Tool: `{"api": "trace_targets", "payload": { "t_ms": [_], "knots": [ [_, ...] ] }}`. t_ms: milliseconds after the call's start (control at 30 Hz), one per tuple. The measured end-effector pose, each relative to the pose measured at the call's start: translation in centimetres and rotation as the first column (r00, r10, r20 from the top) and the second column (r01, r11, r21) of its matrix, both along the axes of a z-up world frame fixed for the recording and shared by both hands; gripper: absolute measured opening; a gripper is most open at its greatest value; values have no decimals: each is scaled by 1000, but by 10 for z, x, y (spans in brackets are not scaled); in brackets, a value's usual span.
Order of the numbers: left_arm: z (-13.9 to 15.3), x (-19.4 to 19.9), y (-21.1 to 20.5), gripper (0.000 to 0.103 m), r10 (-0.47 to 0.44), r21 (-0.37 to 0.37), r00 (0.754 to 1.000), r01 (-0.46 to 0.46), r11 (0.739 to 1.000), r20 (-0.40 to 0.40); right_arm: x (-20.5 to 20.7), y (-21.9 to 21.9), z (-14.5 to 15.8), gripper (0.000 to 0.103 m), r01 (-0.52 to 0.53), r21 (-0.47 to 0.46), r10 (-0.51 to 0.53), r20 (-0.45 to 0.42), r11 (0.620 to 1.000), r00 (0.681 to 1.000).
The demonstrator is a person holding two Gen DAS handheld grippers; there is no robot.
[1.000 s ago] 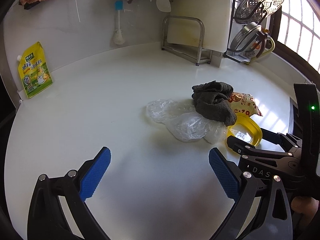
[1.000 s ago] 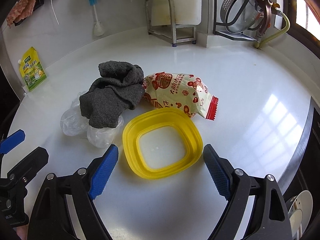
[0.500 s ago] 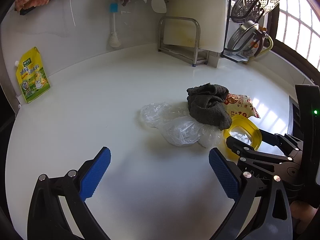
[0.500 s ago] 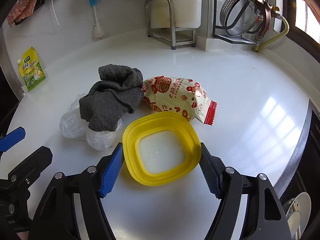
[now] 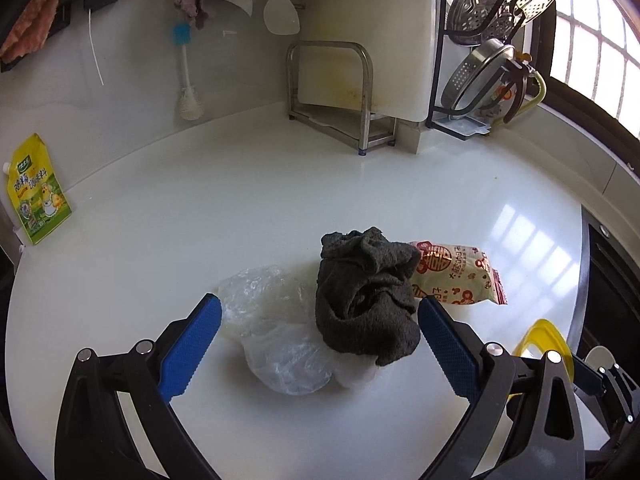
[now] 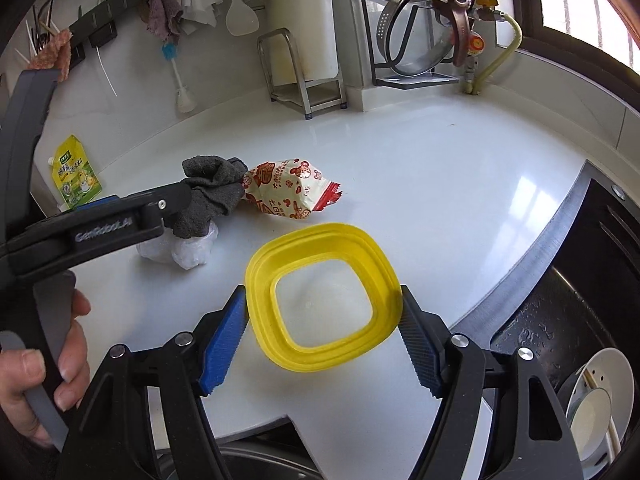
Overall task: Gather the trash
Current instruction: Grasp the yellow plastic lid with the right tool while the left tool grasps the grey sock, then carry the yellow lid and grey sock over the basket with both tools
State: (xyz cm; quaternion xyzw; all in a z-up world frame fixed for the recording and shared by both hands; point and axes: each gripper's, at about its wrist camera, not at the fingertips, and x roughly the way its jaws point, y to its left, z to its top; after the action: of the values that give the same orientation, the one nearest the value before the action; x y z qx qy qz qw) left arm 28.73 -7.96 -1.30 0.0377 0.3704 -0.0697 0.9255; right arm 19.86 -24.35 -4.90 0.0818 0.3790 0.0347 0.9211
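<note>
A yellow square plastic ring (image 6: pixel 320 248) sits tilted between the blue pads of my right gripper (image 6: pixel 322 296), which is shut on its two sides and holds it above the white counter (image 6: pixel 420 184) near the front edge. My left gripper (image 5: pixel 320 308) is open. A crumpled grey cloth (image 5: pixel 364 296) and a clear plastic bag (image 5: pixel 276 344) lie between and just beyond its fingers. A red-and-white snack wrapper (image 5: pixel 460 276) lies right of the cloth. In the left wrist view the yellow ring (image 5: pixel 548 336) shows at the lower right.
A yellow seasoning pouch (image 5: pixel 38 192) leans on the back wall at left. A metal rack (image 5: pixel 332 96) and a dish rack with steamers (image 5: pixel 492 52) stand at the back. A dark sink with white plates (image 6: pixel 592 400) lies right. A person's hand (image 6: pixel 36 380) holds the left gripper.
My right gripper has closed on the yellow ring and drawn it up and back toward the counter's front edge. My left gripper has moved over to the cloth and bag.
</note>
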Motion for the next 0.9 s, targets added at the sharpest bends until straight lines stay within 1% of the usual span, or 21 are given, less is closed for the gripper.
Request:
{"api": "trace_targets", "payload": {
  "t_ms": [100, 200, 267, 333, 367, 400, 433, 500, 533, 633, 800, 900],
  "knots": [
    [-2, 11, -12, 97, 8, 35, 1000, -9, 999, 20, -1, -6, -1, 70, -1, 24, 0, 4, 1000, 1000],
    [-8, 22, -21, 95, 9, 60, 1000, -9, 998, 4, -5, -8, -1, 70, -1, 41, 1, 13, 999, 1000],
    [-13, 25, -25, 84, 1, 65, 1000, -1, 998, -13, -5, -9, -2, 70, -2, 45, 1, 14, 999, 1000],
    [-17, 28, -30, 62, -16, 75, 999, 18, 997, -33, -4, -10, -3, 70, -1, 50, 1, 13, 999, 1000],
    [-19, 30, -32, 55, -24, 74, 999, 27, 997, -43, -4, -10, -3, 70, -2, 54, 1, 12, 999, 1000],
    [-22, 30, -32, 45, -27, 76, 998, 31, 997, -52, -4, -10, -4, 70, -2, 57, 2, 12, 998, 1000],
    [-22, 30, -32, 39, -30, 70, 998, 34, 997, -57, -4, -10, -3, 70, -2, 58, 2, 13, 998, 1000],
    [-18, 27, -28, 32, -33, 45, 998, 35, 998, -49, -3, -11, -3, 70, -3, 57, 2, 13, 998, 1000],
    [-15, 26, -25, 30, -33, 30, 999, 34, 999, -41, -3, -11, -3, 70, -4, 58, 3, 12, 998, 1000],
    [-1, 21, -16, 29, -34, -5, 999, 34, 999, -14, -3, -11, -3, 70, -3, 59, 2, 11, 998, 1000],
    [31, 12, 3, 28, -13, -49, 999, 14, 999, 36, -8, -9, -1, 70, 5, 55, -7, 23, 998, 1000],
    [49, 0, 12, 28, -16, -51, 998, 19, 998, 67, -14, -8, 1, 70, 12, 51, -14, 37, 999, 999]
  ]
}}
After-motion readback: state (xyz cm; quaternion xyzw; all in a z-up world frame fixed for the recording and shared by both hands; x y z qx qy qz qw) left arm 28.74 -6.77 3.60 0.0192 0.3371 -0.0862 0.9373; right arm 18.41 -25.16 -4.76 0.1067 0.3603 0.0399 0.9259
